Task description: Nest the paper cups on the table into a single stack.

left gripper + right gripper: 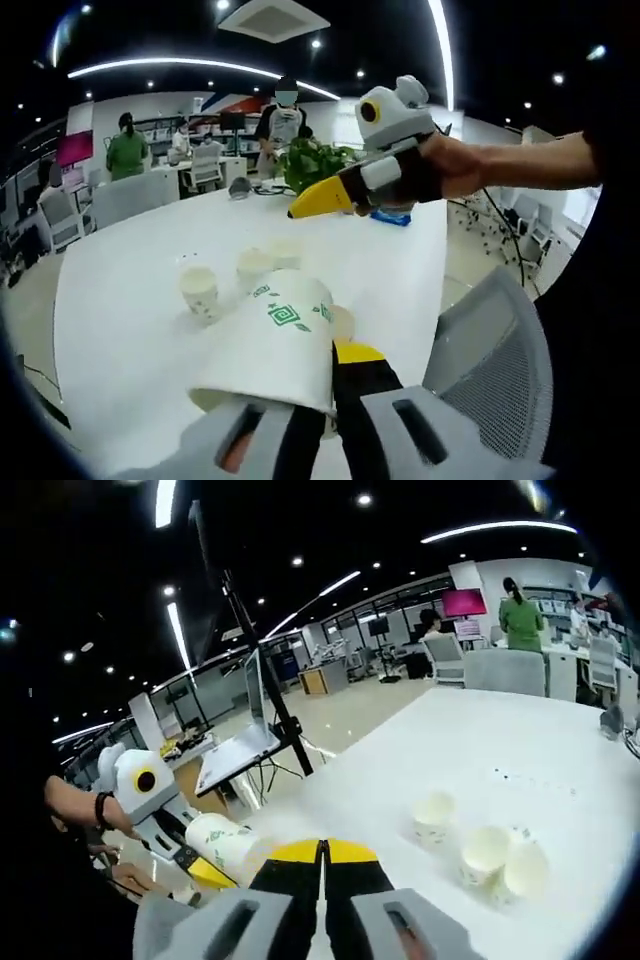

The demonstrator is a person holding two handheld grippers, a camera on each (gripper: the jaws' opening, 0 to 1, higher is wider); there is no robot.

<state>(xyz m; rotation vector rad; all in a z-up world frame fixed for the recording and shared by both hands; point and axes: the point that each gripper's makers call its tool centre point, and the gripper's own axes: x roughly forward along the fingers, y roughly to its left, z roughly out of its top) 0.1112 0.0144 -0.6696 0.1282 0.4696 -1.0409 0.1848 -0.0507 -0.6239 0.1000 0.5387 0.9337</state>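
While one paper cup [275,345] is clamped by its rim in the left gripper [315,425], nothing has yet been nested as far as can be seen. That cup is held lying on its side above the near part of the white table [130,330], its green print turned upward, and it is also seen from the right gripper view [222,842] at the lower left.

Three more cups are left on the table. In the right gripper view one cup [433,817] stands upright on its own, and two others [503,863] are seen just beside each other, the nearer one apparently tipped over. In the left gripper view the lone cup [200,292] stands upright, with the pair [268,262] behind it. So most of the task is judged to remain: the held cup has to be joined with the others, one after another.

The right gripper [323,875] is closed with its yellow tips together and nothing between them; it is also seen raised above the table in the left gripper view [320,199].

How the left jaws sit on the cup's rim is partly hidden by the cup itself. Whether the pair of cups touch or overlap cannot be told, and a small pale shape just behind the held cup cannot be identified.
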